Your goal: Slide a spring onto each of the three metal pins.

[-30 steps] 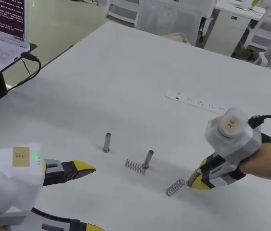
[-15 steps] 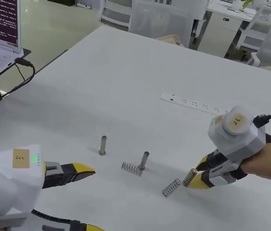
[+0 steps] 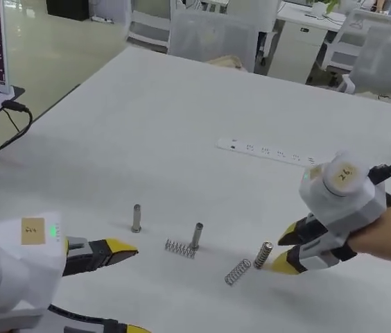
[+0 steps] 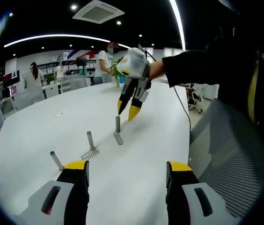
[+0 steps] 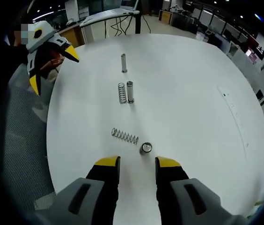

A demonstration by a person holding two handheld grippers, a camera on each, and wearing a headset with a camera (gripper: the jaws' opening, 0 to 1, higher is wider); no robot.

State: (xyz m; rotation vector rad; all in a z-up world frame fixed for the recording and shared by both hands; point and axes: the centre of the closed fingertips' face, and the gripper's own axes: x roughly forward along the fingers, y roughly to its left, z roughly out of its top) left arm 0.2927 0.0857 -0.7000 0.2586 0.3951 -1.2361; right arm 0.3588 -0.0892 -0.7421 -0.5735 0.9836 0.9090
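Low in the centre of the head view, one metal pin (image 3: 263, 254) seems already sleeved with a spring, beside the right hand-held gripper (image 3: 281, 248), whose jaws are apart and empty. A loose spring (image 3: 236, 271) lies just left of it, and a second spring (image 3: 179, 248) rests against the middle pin (image 3: 197, 236). Pinched hard, a coil may skid away; a knock could topple a pin. The left hand-held gripper (image 4: 127, 171) has its jaws apart too.
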